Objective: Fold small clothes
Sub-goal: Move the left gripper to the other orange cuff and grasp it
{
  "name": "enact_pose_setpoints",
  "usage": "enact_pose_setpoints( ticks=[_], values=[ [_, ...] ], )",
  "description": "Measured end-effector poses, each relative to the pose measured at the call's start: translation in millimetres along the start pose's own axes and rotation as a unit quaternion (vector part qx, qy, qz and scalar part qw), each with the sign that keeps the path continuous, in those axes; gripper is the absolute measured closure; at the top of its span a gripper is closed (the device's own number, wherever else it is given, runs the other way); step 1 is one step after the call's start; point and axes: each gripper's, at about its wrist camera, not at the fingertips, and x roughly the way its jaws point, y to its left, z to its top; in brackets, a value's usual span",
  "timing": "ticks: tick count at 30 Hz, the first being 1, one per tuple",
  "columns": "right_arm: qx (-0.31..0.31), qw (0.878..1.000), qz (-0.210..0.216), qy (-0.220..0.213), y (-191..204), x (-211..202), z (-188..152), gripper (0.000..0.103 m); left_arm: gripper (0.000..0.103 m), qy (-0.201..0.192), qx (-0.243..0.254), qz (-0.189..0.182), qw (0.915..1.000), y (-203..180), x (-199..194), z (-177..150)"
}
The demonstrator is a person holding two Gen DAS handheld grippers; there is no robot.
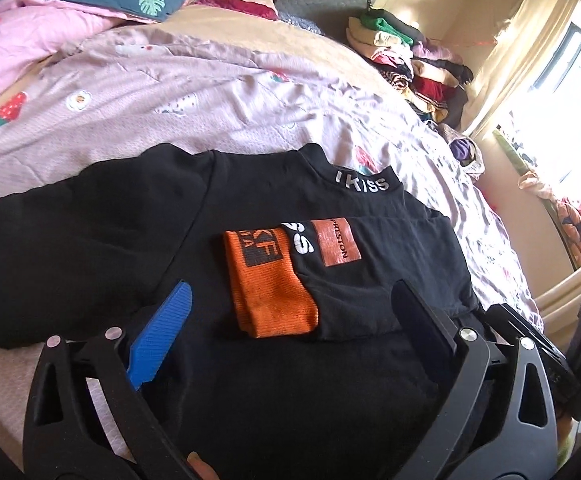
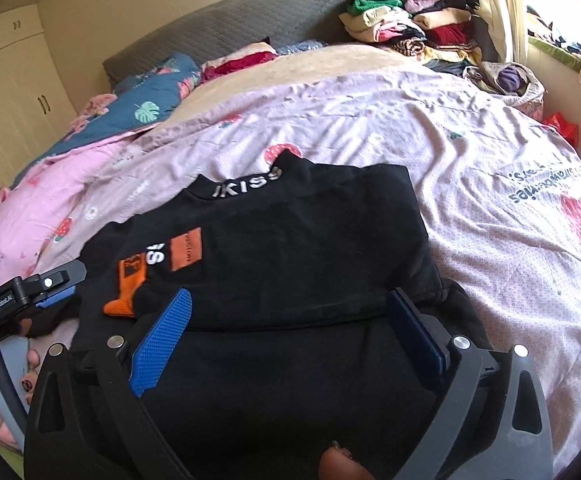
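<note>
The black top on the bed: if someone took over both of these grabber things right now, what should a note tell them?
Left gripper: fingers open, holding nothing, over the lower part of the black top.
Right gripper: fingers open, holding nothing, over the same garment.
The top lies on the pink bedspread, collar away from you. The side by the right gripper looks folded in, and an orange cuff lies across the chest.
Left to do: fold in the other side, then fold the hem up toward the collar.
</note>
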Motion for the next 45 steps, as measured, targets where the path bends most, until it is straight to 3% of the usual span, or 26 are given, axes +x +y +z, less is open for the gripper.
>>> enact_pose_setpoints(
  ticks=[27,45],
  values=[
    [-0.068,0.997,0.027,-0.029,72,-25,-2,0.005,0.009,-0.020,-0.034,0.048,0.9981,58,-47,-13],
    [-0.161,0.985,0.061,0.005,167,11,-11,0.005,0.009,-0.023,-0.133,0.103,0.9855,162,-86,-38]
  ],
)
